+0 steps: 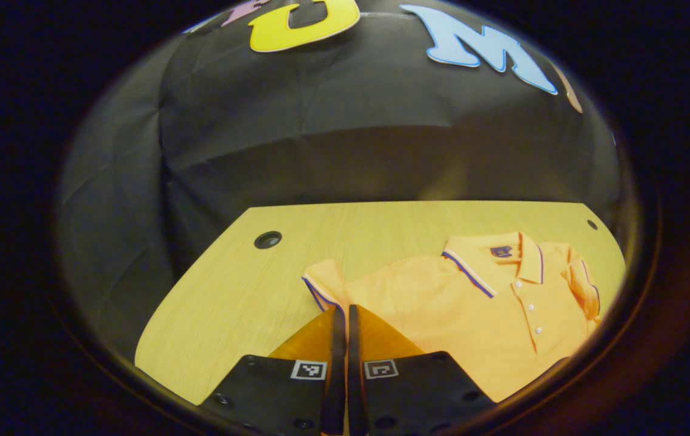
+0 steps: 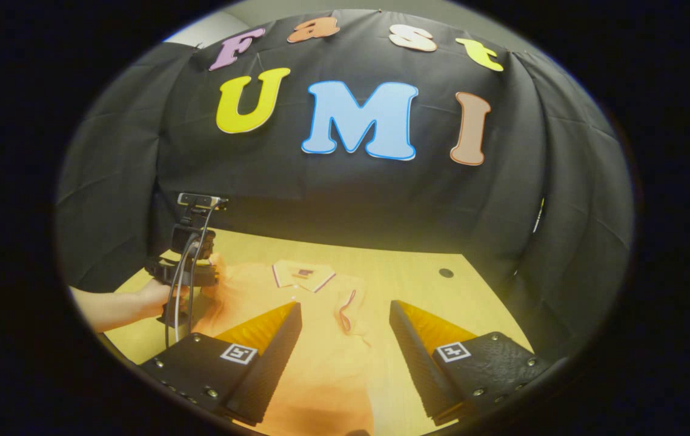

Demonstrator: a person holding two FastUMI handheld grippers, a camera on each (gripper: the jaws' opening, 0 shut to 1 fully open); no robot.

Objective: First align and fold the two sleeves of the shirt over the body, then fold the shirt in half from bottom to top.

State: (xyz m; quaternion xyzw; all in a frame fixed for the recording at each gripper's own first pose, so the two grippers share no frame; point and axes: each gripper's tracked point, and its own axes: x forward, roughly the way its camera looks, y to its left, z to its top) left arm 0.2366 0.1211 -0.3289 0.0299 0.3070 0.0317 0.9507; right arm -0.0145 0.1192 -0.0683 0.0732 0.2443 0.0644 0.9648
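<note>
Your left gripper (image 1: 341, 312) is closed, its tips at the orange polo shirt (image 1: 472, 303) sleeve cuff (image 1: 320, 284); grip unclear. Your right gripper (image 2: 345, 318) is wide open w/ nothing held, shirt beneath.

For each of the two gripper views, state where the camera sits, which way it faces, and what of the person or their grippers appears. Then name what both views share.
Left gripper view: rides the left gripper, low over the table, facing the shirt's sleeve; its own fingers, closed together.
Right gripper view: rides the right gripper, higher, facing the booth wall; its own spread fingers, plus a hand holding the left gripper.
Shared: orange shirt, table.
</note>
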